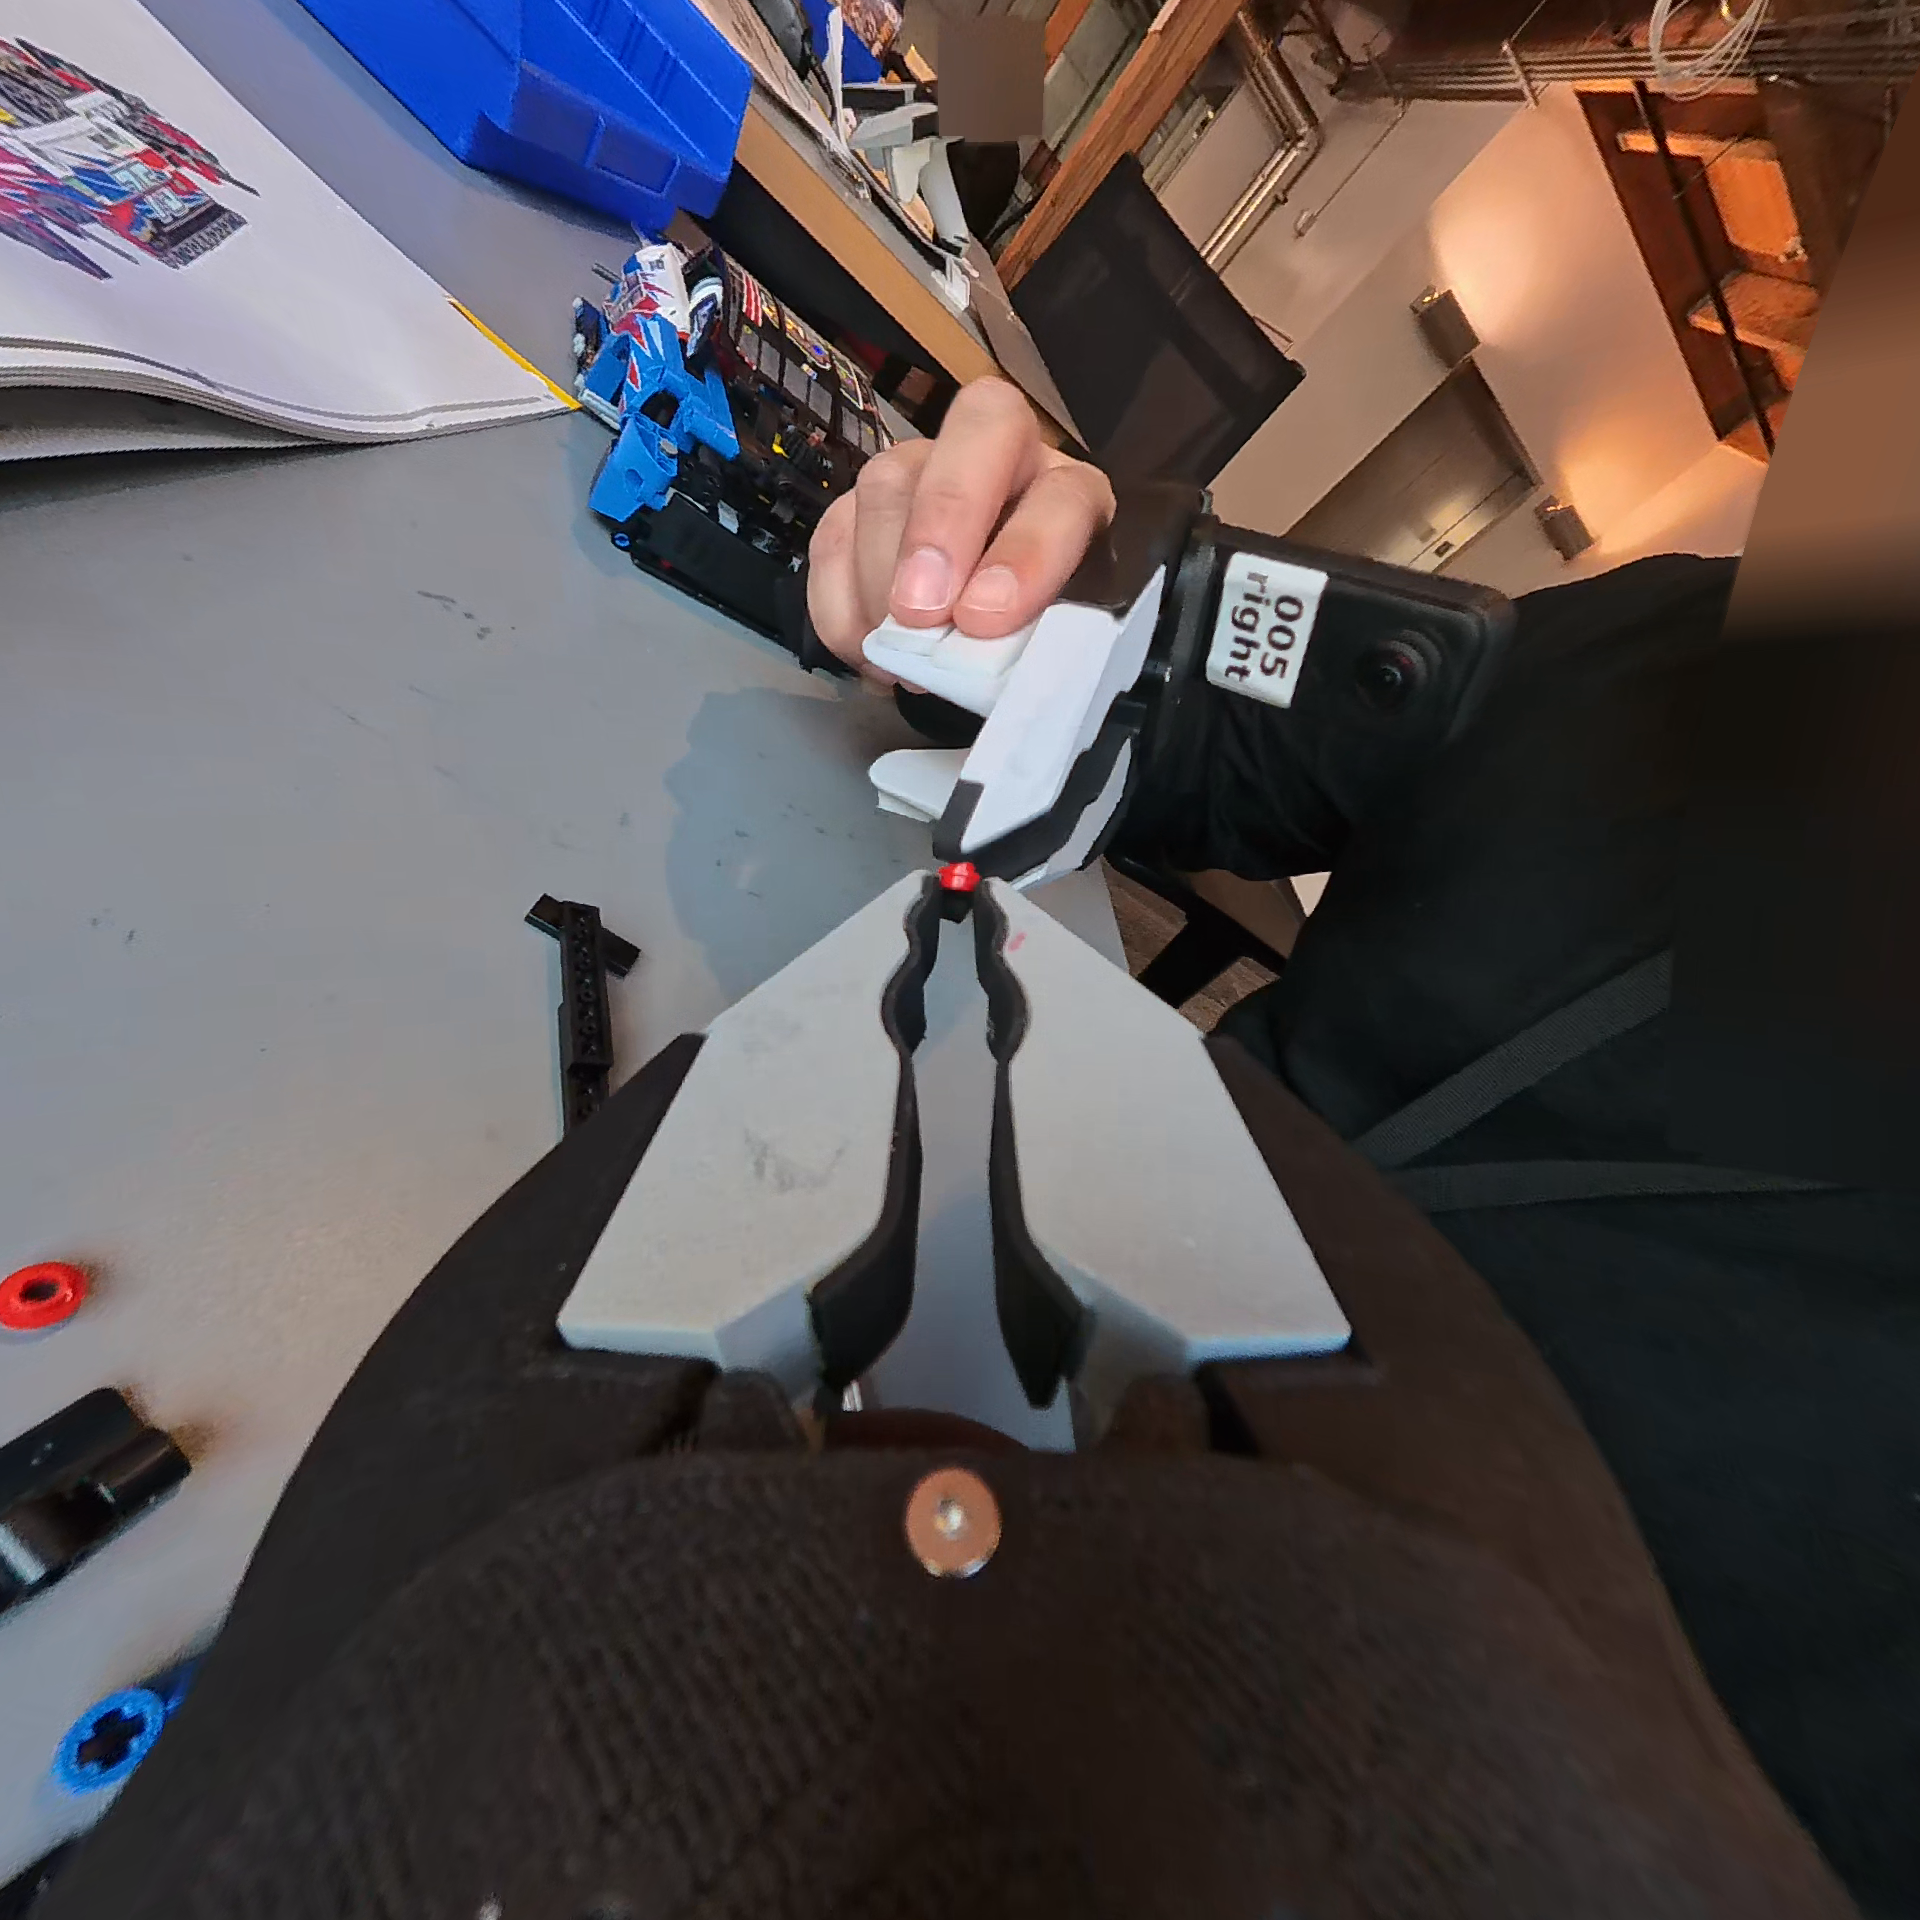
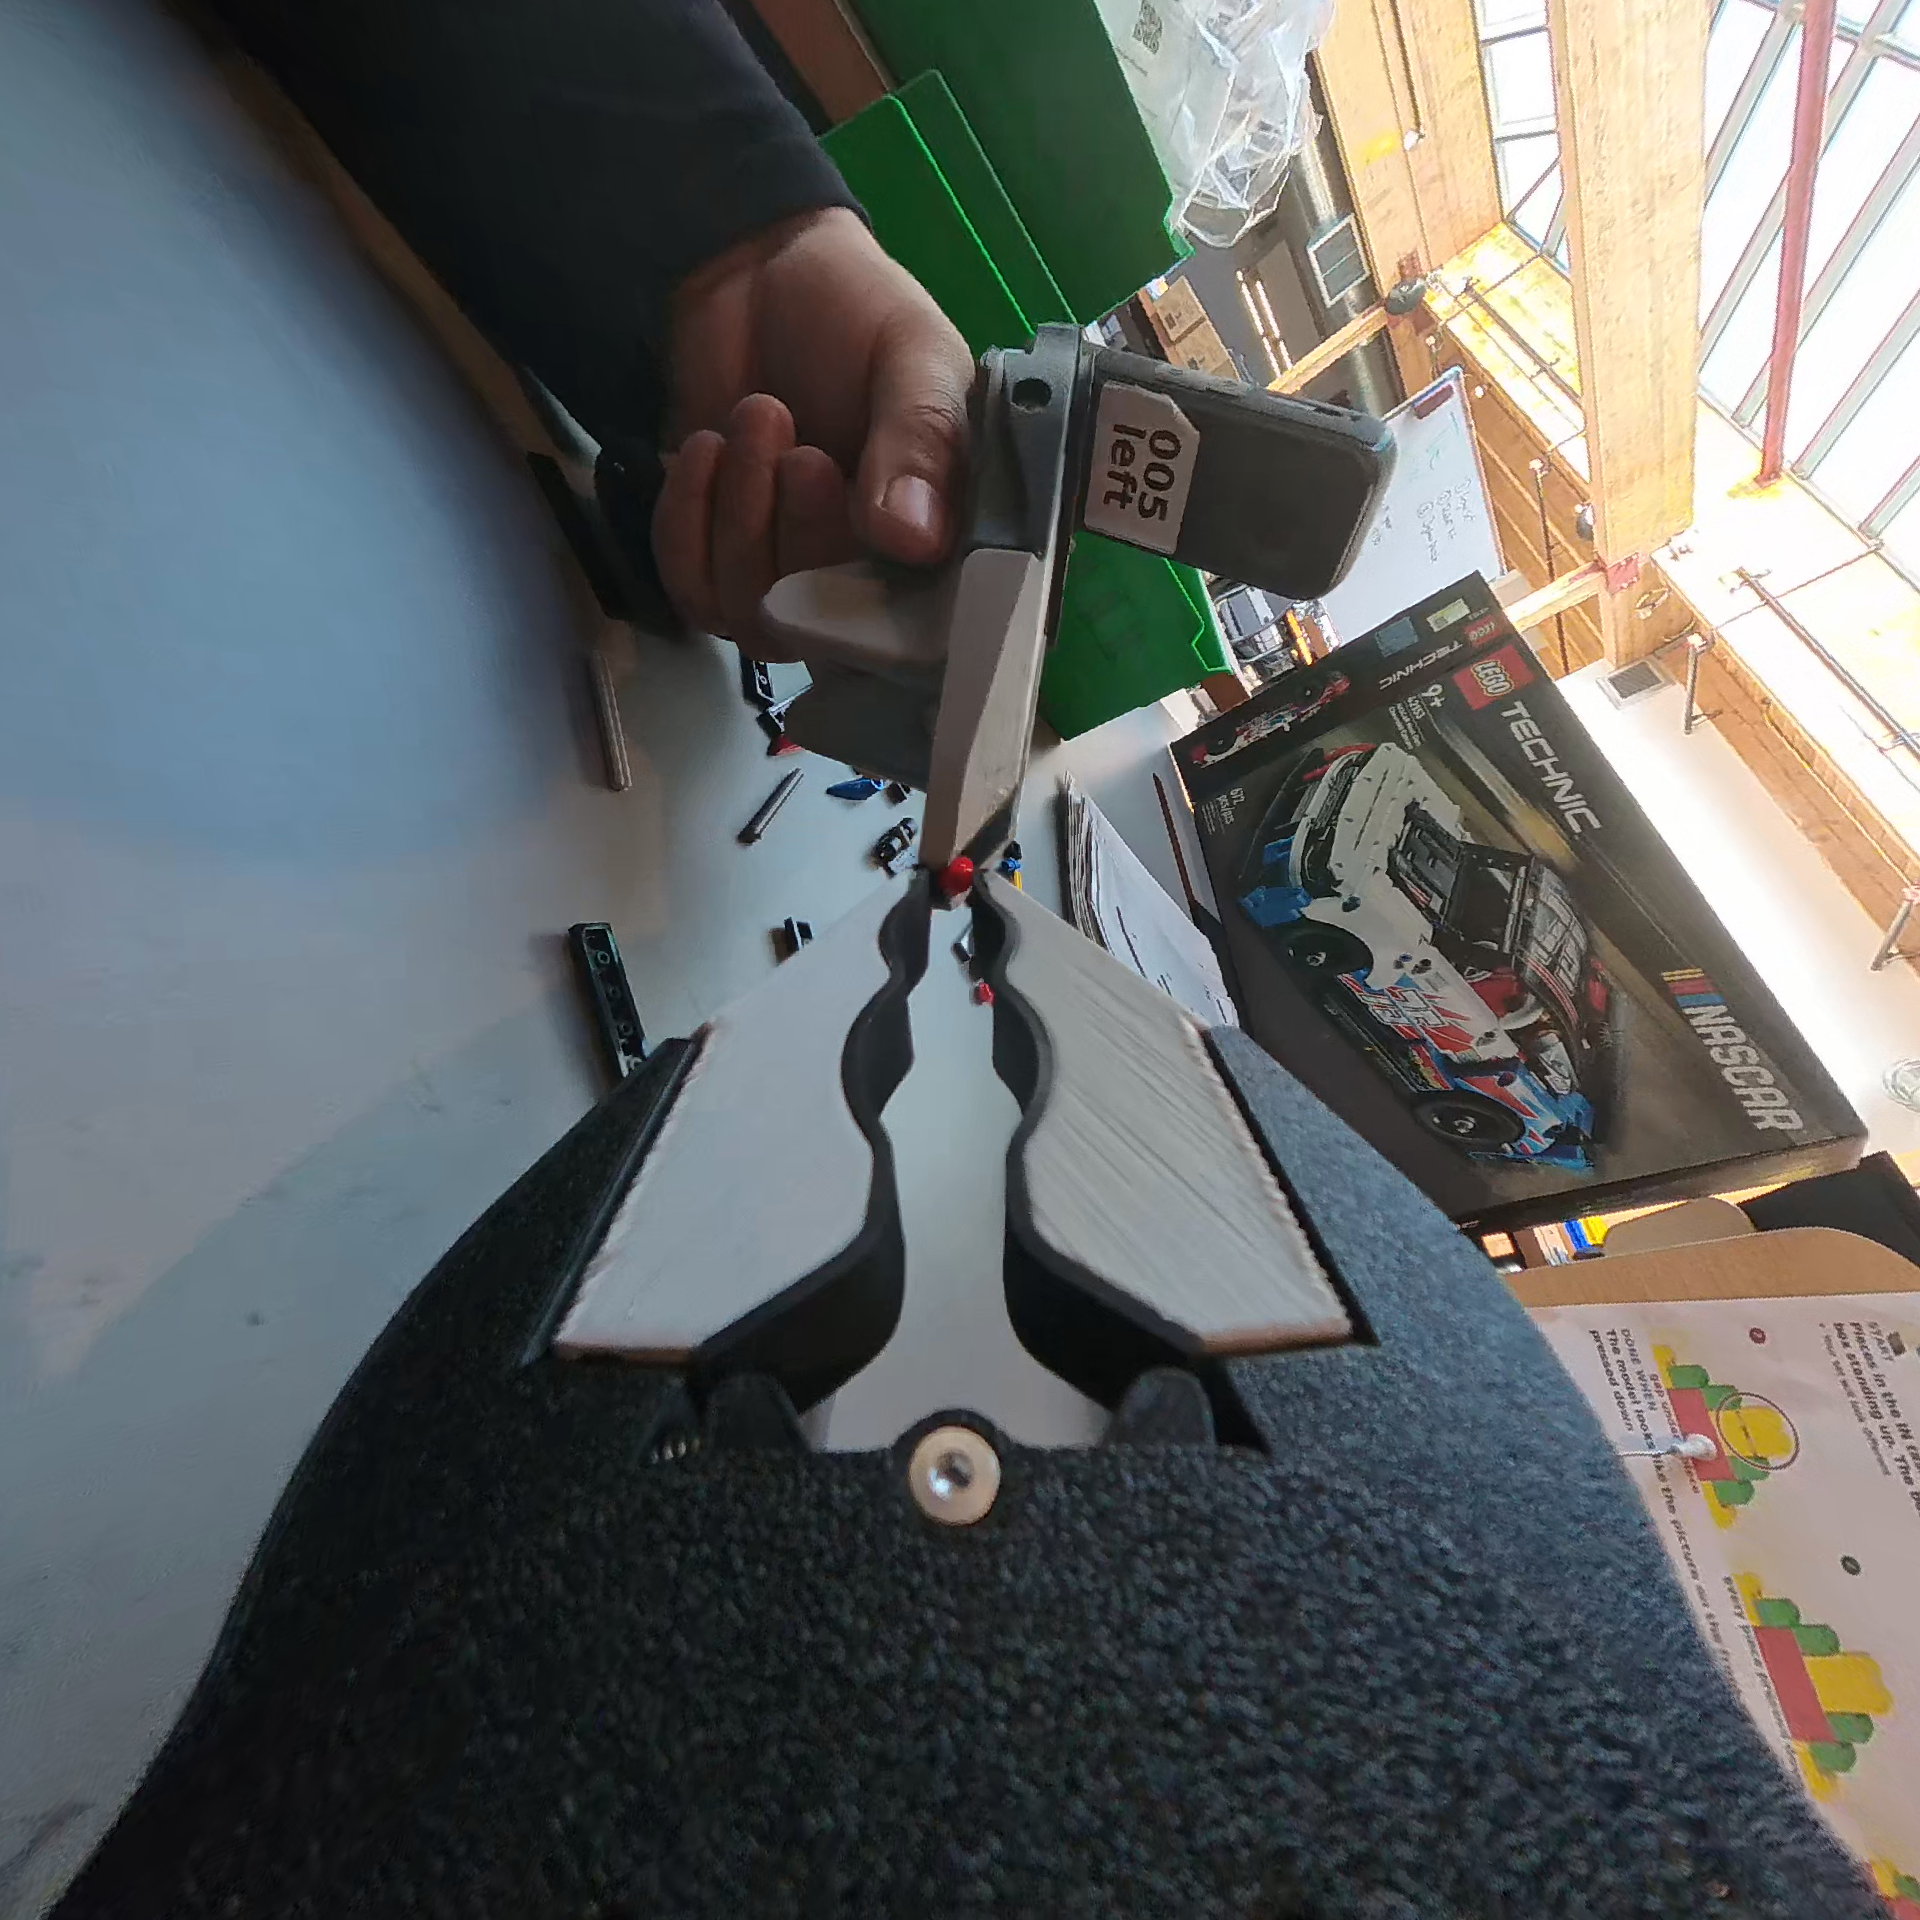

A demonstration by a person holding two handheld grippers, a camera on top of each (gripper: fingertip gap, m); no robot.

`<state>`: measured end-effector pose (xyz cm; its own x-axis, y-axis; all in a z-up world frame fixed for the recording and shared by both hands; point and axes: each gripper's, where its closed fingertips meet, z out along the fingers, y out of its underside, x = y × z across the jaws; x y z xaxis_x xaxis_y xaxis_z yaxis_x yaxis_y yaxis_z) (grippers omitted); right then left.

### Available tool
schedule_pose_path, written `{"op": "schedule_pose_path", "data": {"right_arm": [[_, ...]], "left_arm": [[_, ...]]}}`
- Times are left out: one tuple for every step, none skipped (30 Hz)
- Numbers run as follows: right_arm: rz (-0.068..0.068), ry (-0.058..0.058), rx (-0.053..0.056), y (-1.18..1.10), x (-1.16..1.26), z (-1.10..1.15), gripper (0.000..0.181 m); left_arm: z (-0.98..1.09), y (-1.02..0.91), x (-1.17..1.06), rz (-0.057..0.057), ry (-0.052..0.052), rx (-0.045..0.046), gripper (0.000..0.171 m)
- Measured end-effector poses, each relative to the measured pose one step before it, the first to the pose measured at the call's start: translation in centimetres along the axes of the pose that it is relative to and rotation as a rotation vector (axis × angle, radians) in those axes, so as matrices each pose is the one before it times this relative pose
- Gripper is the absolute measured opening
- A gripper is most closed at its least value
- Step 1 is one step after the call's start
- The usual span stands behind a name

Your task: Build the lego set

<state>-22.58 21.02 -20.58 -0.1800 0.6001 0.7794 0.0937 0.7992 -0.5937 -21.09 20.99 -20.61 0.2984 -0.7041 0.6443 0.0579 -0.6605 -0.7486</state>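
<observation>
Two hand-held tools meet tip to tip above a grey counter (image 1: 312, 727), with a tiny red piece (image 1: 956, 876) caught between them. The left tool (image 1: 956, 904) has pale grey wedge-shaped fingers lined with wavy black rubber pads; they are drawn in narrow, with the tips pinched around the red piece and what looks like a small dark part just below it. The right tool (image 2: 951, 894), built the same way on a rough black body, is also drawn in narrow at that same spot. Which tool truly bears the piece cannot be told; it reads as a handover or a pressing together of two small parts, done in the air so both tips can reach.

A hand (image 1: 935, 540) grips the right tool's white trigger, beyond the left tool's tips. Past that hand, the half-built car (image 1: 717, 436) rests on the counter: knobbly black frame, glossy blue and white panels. Left of the left tool lie a black holed beam (image 1: 584, 1003), a red ring (image 1: 40, 1294) and a blue round connector (image 1: 109, 1740), all smooth plastic. Further off to the left, an open instruction booklet (image 1: 260, 312) lies flat, presumably kept in sight for reference.

To the right of the right tool, the printed set box (image 2: 1507, 935) lies on the counter; green bins (image 2: 997, 208) sit beyond its tips.
</observation>
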Motion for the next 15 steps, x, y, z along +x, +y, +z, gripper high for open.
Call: {"op": "schedule_pose_path", "data": {"right_arm": [[-0.0048, 0.0016, -0.0043, 0.075, -0.027, 0.048, 0.006], [-0.0047, 0.001, -0.0028, 0.037, -0.032, 0.025, 0.006], [-0.0013, 0.001, -0.0017, 0.023, -0.009, 0.014, 0.006], [0.0041, 0.0015, -0.0008, 0.029, 0.037, 0.018, 0.006], [0.0075, 0.0007, 0.0003, 0.001, 0.051, 0.006, 0.006], [0.009, 0.0007, 0.0004, 0.002, 0.068, 0.003, 0.006], [0.0094, 0.0001, 0.0002, 0.019, 0.055, 0.003, 0.006], [0.0087, -0.0018, -0.0009, 0.035, 0.016, 0.019, 0.006], [0.0063, -0.0011, -0.0019, 0.066, 0.019, 0.018, 0.006], [0.0045, 0.0026, -0.0027, 0.083, 0.077, 0.014, 0.006], [0.0064, 0.003, -0.0023, 0.081, 0.095, 0.003, 0.006], [0.0095, 0.0002, -0.0018, 0.071, 0.086, 0.008, 0.006], [0.01, 0.0006, -0.0028, 0.077, 0.095, -0.001, 0.006], [0.0086, -0.0001, -0.003, 0.097, 0.074, 0.004, 0.006], [0.0082, -0.0037, -0.0032, 0.087, -0.007, 0.017, 0.006]], "left_arm": [[-0.015, -0.033, -0.08, -0.0037, -0.0038, 0.00135, 0.003], [-0.001, 0.032, -0.053, -0.0012, -0.002, -0.00162, 0.003], [0.0, 0.031, -0.033, 0.0006, -0.0007, -0.00064, 0.003], [-0.012, -0.036, -0.034, -0.0014, -0.0003, 0.00254, 0.003], [-0.024, -0.052, -0.005, -0.0025, 0.0005, 0.00255, 0.004], [-0.019, -0.064, -0.008, -0.0037, 0.0002, 0.00289, 0.004], [-0.018, -0.063, 0.006, -0.0031, 0.0004, 0.00381, 0.004], [-0.009, -0.031, -0.03, -0.0015, -0.0013, 0.00214, 0.003], [-0.019, 0.007, -0.058, 0.001, -0.0034, -0.00157, 0.003], [-0.025, 0.029, -0.104, 0.0011, -0.0062, -0.00258, 0.004], [-0.011, 0.06, -0.088, 0.0022, -0.0051, -0.00468, 0.004], [0.011, 0.095, -0.06, 0.0044, -0.0039, -0.00607, 0.004], [0.017, 0.081, -0.072, 0.0042, -0.0065, -0.00562, 0.004], [0.013, 0.047, -0.115, 0.0021, -0.0093, -0.00427, 0.006], [0.019, 0.052, -0.114, 0.0008, -0.0091, -0.00552, 0.01]]}}
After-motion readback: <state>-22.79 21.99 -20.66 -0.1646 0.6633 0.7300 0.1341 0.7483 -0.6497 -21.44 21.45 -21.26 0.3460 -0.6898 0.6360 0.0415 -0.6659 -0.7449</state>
